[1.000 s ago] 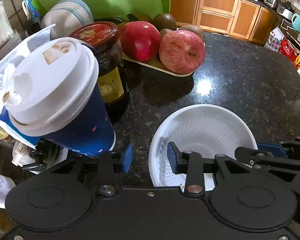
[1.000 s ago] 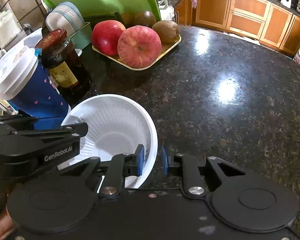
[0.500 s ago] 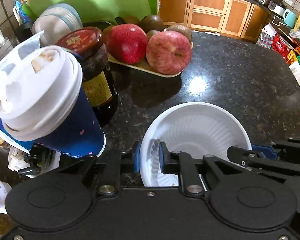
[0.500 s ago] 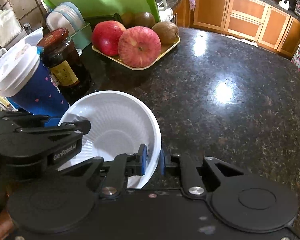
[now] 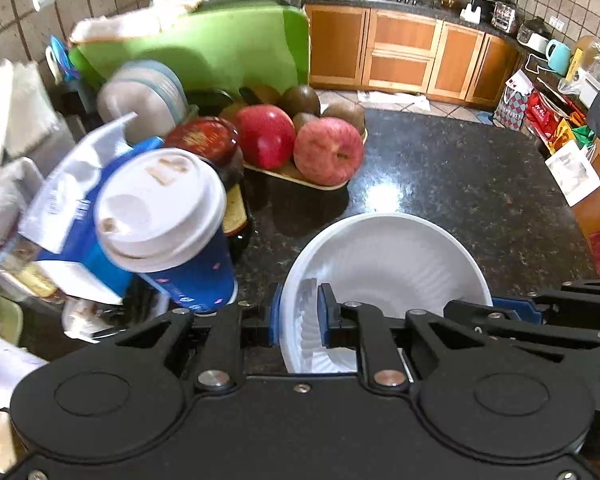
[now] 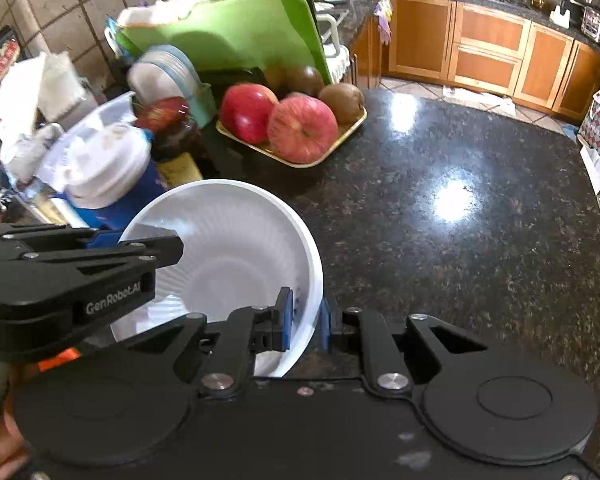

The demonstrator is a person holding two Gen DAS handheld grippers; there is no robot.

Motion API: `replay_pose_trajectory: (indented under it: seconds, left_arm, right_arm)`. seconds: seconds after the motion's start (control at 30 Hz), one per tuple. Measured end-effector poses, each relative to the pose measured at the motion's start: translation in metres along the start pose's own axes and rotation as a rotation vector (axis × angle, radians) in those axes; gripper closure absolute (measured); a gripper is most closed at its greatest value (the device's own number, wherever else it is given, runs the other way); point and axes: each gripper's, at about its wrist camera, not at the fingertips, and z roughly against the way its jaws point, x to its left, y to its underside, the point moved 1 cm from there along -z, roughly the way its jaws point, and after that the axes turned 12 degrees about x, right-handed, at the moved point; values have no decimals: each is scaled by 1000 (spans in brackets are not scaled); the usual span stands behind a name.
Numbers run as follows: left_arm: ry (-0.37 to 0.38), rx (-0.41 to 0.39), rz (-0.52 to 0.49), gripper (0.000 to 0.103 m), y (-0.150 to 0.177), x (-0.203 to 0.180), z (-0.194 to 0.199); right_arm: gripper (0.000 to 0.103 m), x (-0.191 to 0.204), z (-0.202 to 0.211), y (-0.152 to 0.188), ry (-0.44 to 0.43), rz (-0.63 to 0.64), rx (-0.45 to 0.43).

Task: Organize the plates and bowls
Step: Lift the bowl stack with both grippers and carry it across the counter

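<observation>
A white ribbed bowl point(image 5: 388, 264), empty, sits at lower centre; left tongs point(image 5: 298, 314) and right tongs point(image 6: 305, 322) clamp its rim.

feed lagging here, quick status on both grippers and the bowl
Left gripper and right gripper shut on white bowl, opposite rims. Lidded cup close beside.

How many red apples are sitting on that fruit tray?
2. One darker red apple at the tray's left side, one paler streaked apple just right of it, in front of the brown fruits. More may hide behind.
</observation>
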Motion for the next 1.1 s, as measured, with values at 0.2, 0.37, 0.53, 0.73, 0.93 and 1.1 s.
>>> replay_pose_trajectory:
  seconds: [0.2, 0.37, 0.53, 0.73, 0.93, 1.1]
  left_arm:
    - [6, -48, -9, 79, 23, 6, 30]
    - [3, -79, -41, 79, 48, -2, 55]
    - [2, -100, -75, 79, 73, -23, 72]
    - [33, -102, -104, 79, 101, -55, 85]
    - [67, -85, -153, 79, 124, -100, 84]
    - [94, -51, -179, 79, 138, -129, 74]
  right_arm:
    - [87, 19, 35, 30, -12, 21, -48]
    - [87, 26, 64, 65, -24, 28, -78]
    - [87, 18, 89, 100, -17, 33, -108]
    - [87, -7, 119, 146, -9, 15, -135]
    - [87, -40, 141, 189, 26, -27, -139]
    - [87, -63, 144, 211, 57, -64, -104]
